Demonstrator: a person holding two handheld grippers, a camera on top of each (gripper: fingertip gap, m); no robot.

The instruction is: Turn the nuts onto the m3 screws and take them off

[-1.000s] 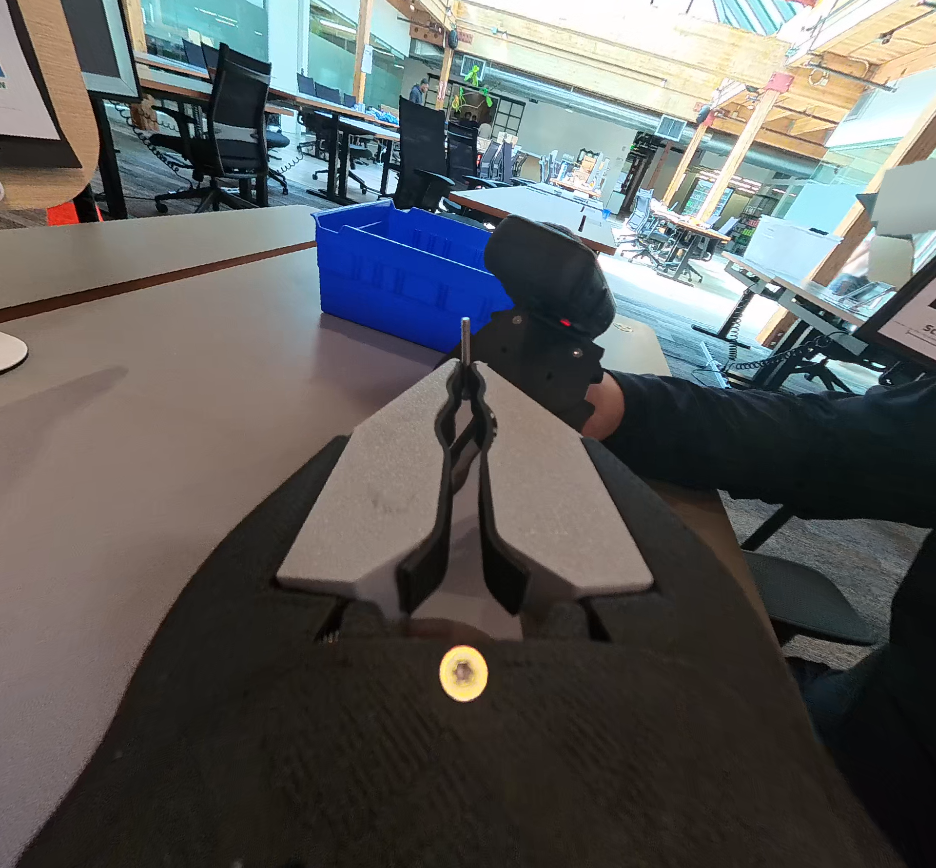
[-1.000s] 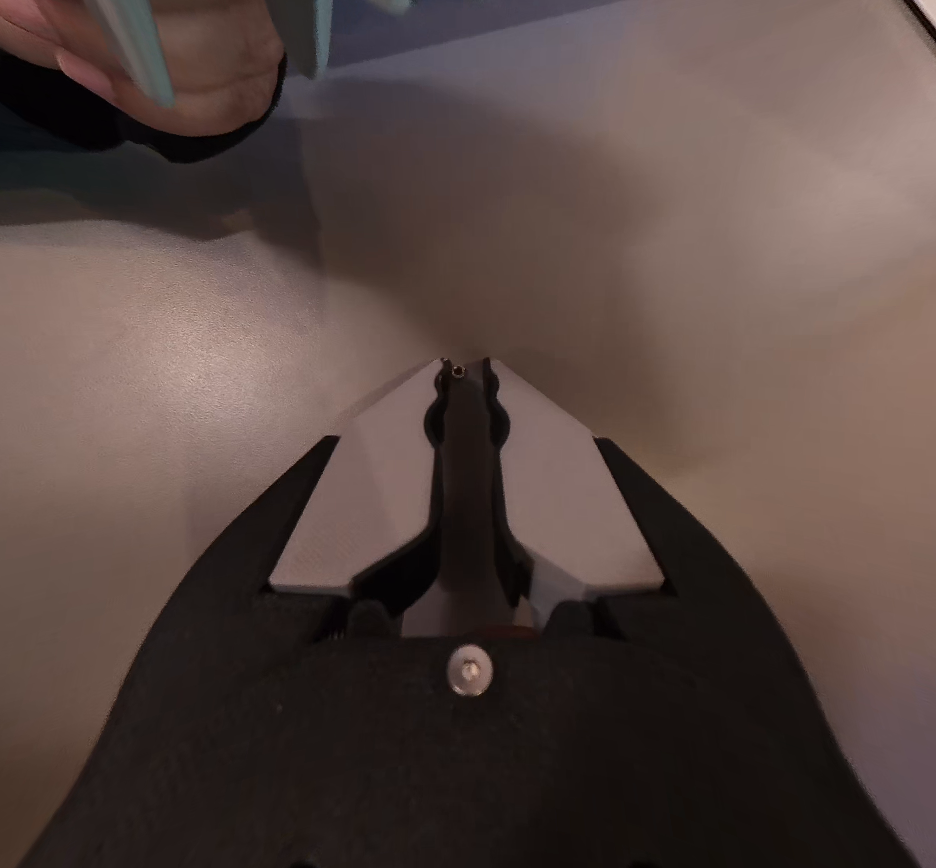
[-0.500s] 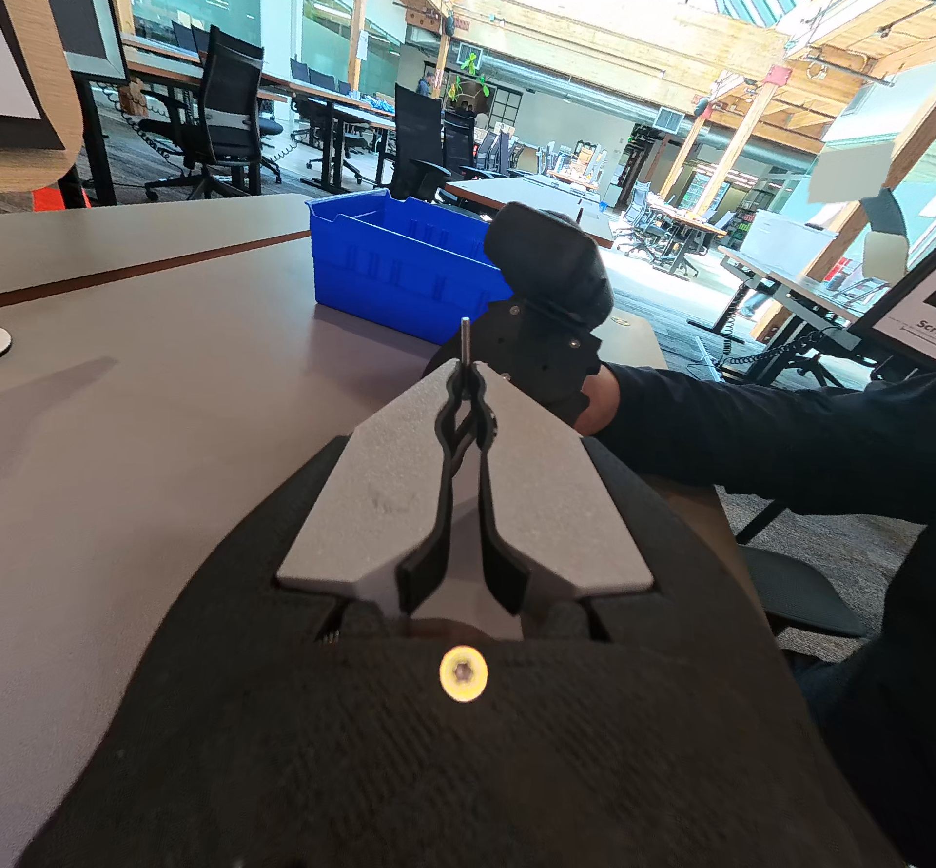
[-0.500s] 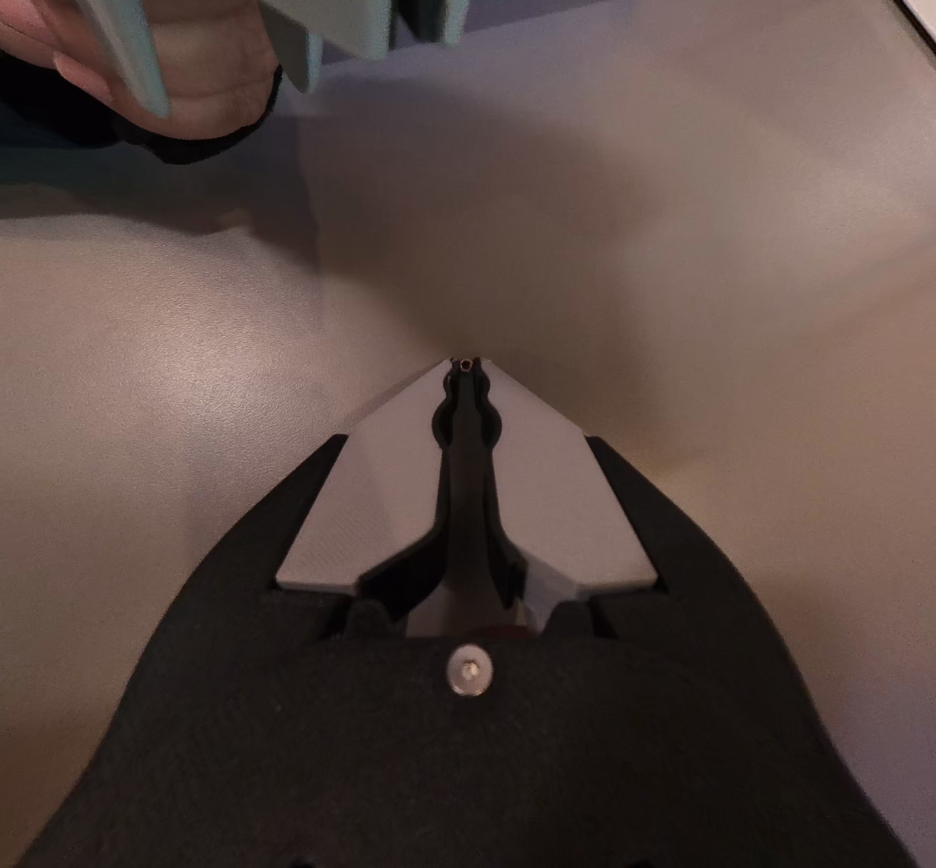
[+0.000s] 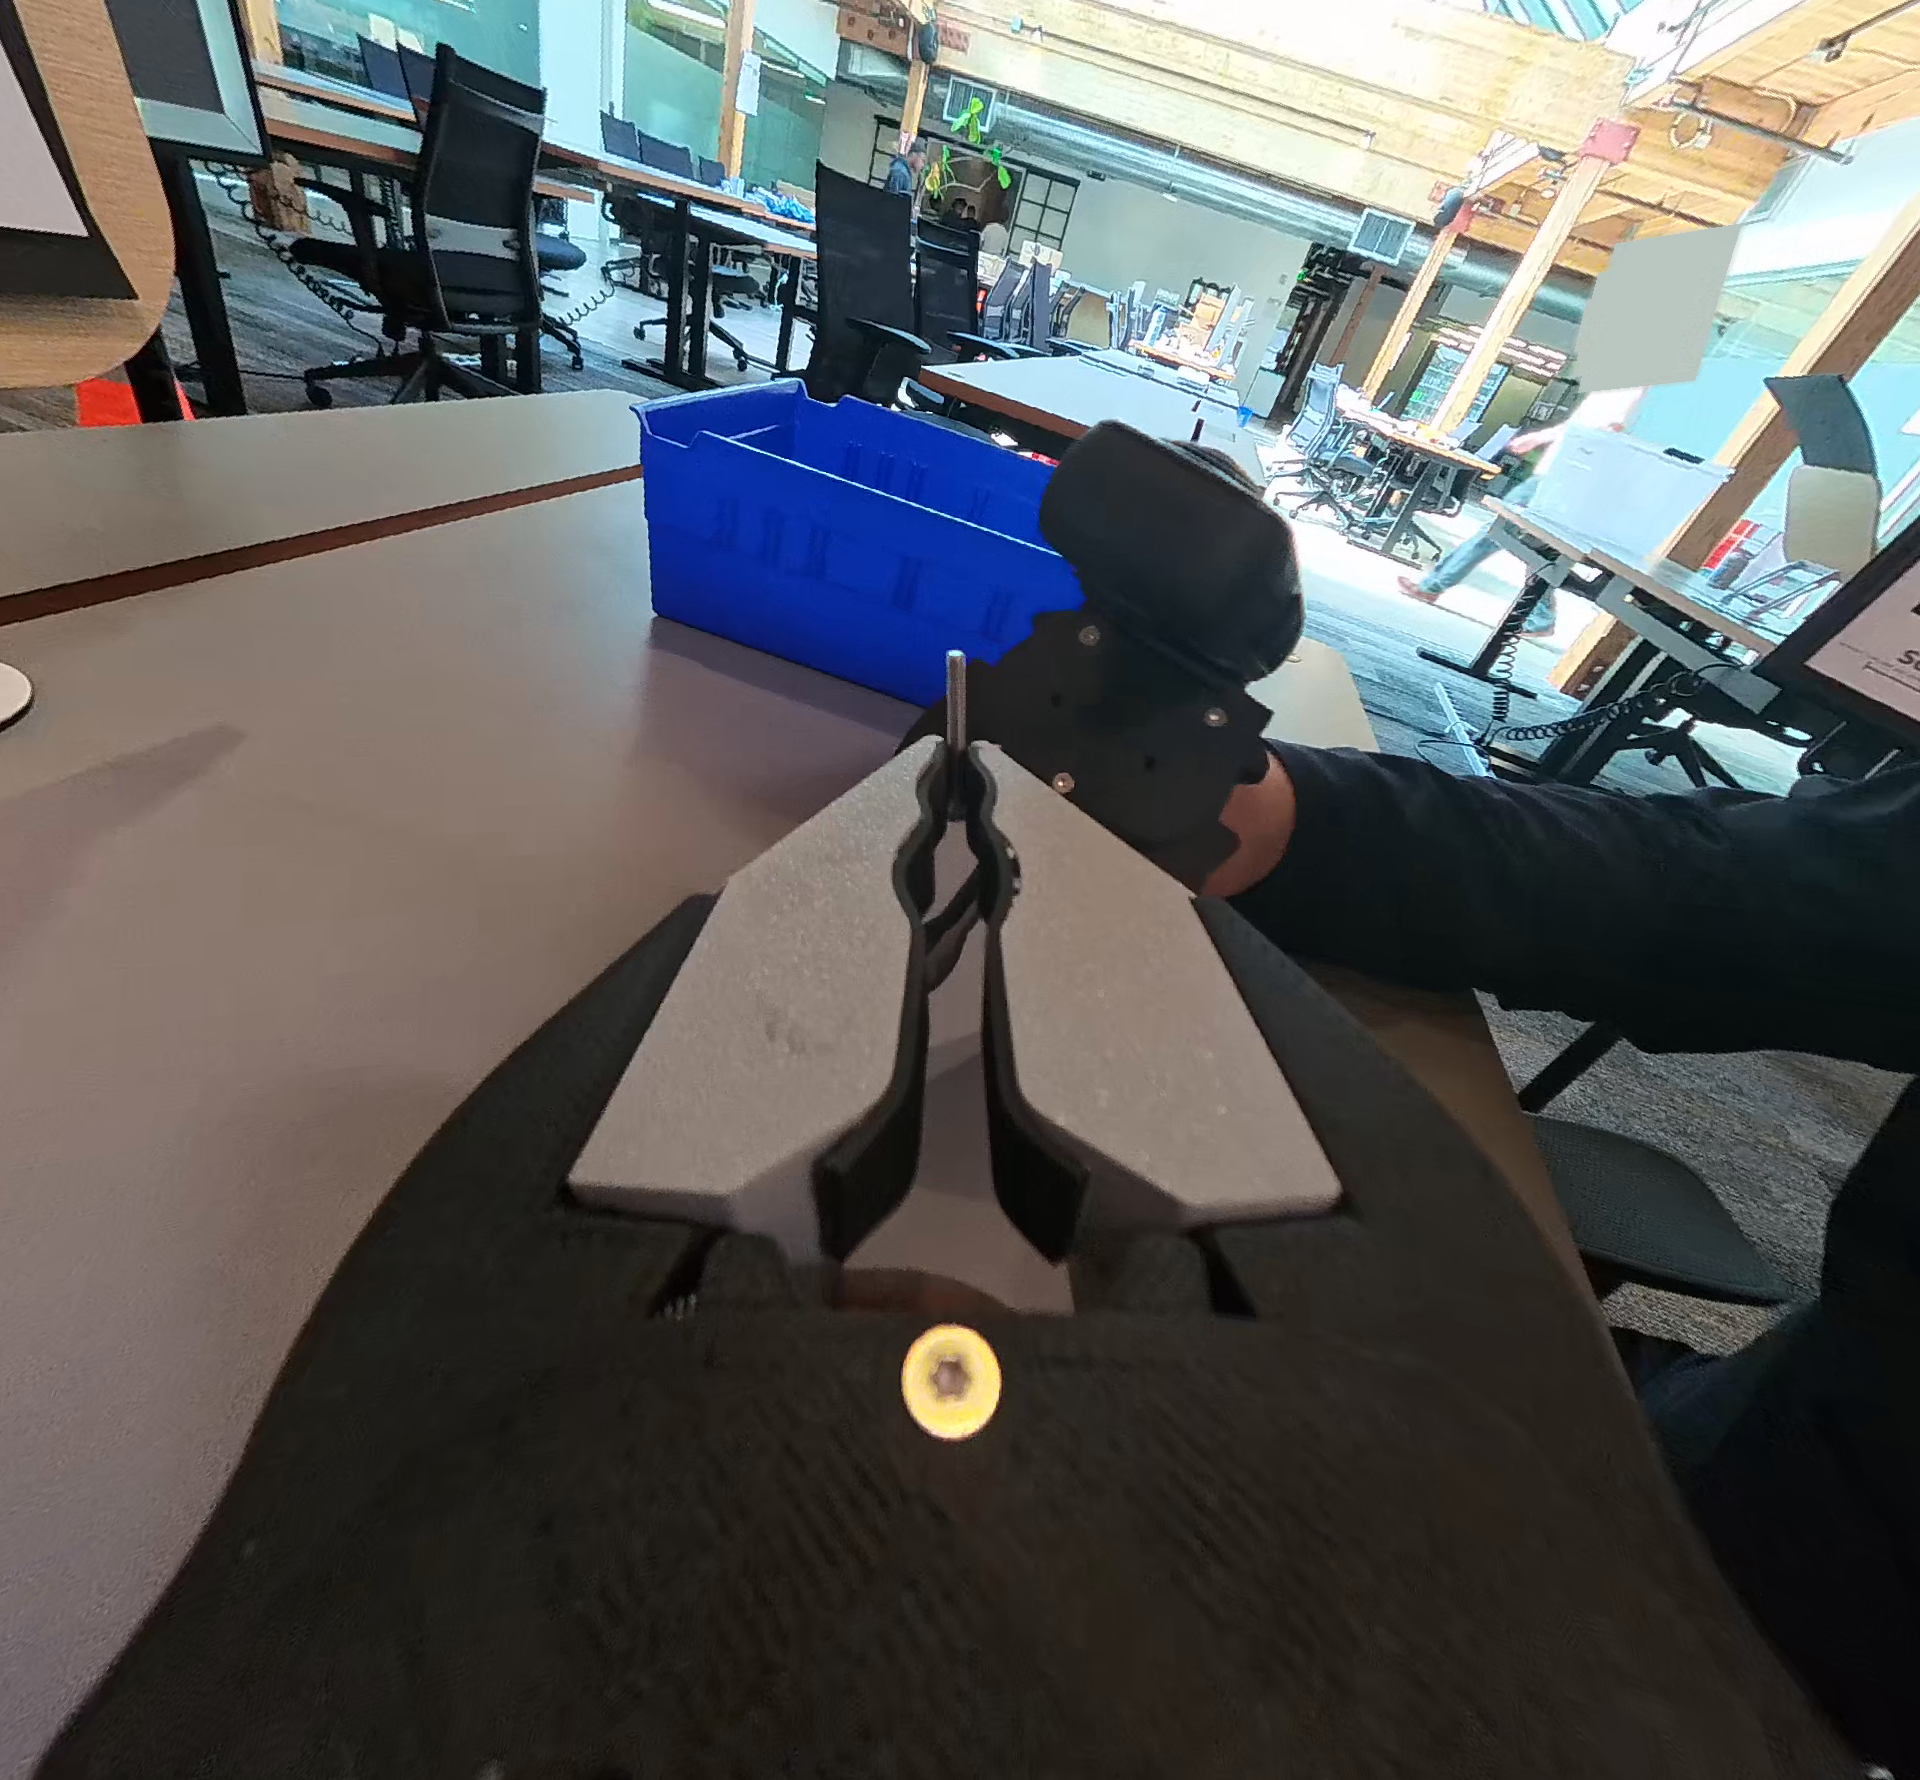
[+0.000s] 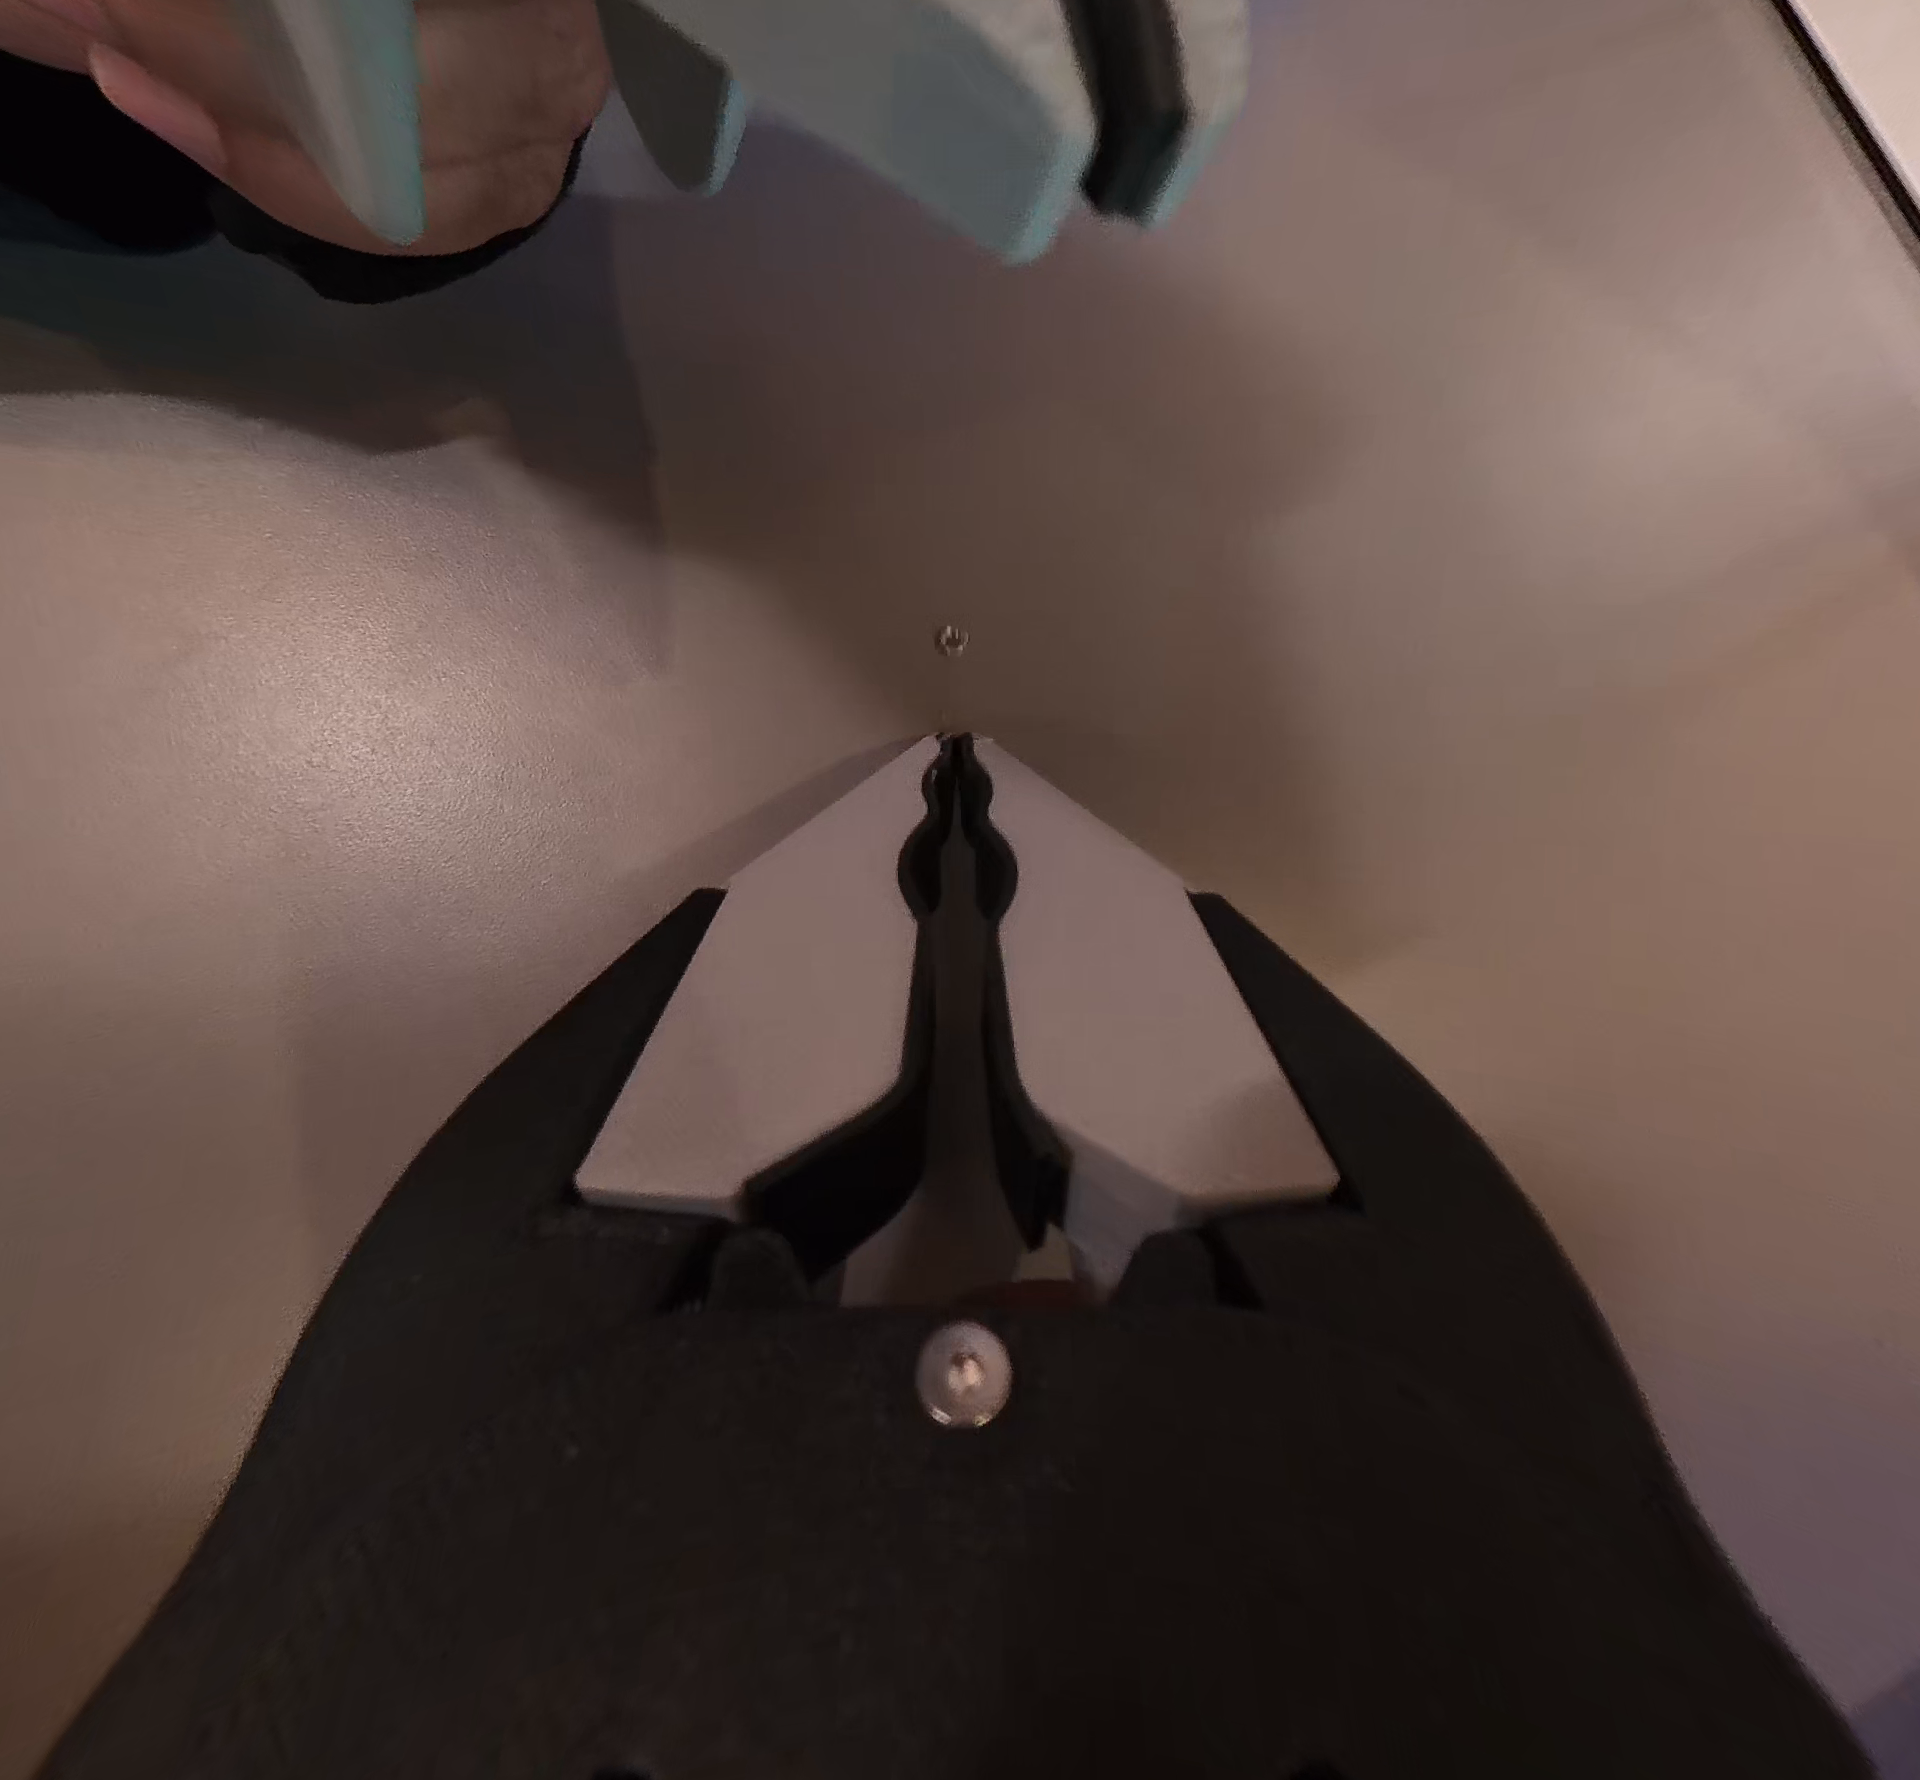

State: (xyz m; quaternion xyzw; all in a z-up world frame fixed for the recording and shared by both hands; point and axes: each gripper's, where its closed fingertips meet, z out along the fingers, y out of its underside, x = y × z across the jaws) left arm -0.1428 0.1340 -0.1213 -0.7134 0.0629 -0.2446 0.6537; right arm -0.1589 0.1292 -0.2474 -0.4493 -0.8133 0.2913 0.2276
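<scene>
My left gripper (image 5: 956,776) is shut on a thin metal screw (image 5: 954,707), whose shaft stands upright above the fingertips. In the right wrist view the left gripper shows as pale fingers (image 6: 883,47) at the top, held by a hand (image 6: 156,47). My right gripper (image 6: 956,741) is shut with nothing showing between its pads. A small silver nut (image 6: 952,639) lies on the grey table (image 6: 1455,483) just ahead of its tips. In the left wrist view the right gripper's black body (image 5: 1143,650) sits behind the screw, with its fingers hidden.
A blue plastic bin (image 5: 831,556) stands on the table (image 5: 364,795) behind the grippers. A person's dark sleeve (image 5: 1558,889) reaches in from the right. A screen (image 5: 1860,650) stands at the right edge. Office chairs and desks fill the background. The left gripper's tips are roughly 12 cm from the right gripper's.
The right pads closed around the nut, and it has left the grasp: it now lies on the table ahead of the shut tips. The left gripper, holding the screw, has come closer.
</scene>
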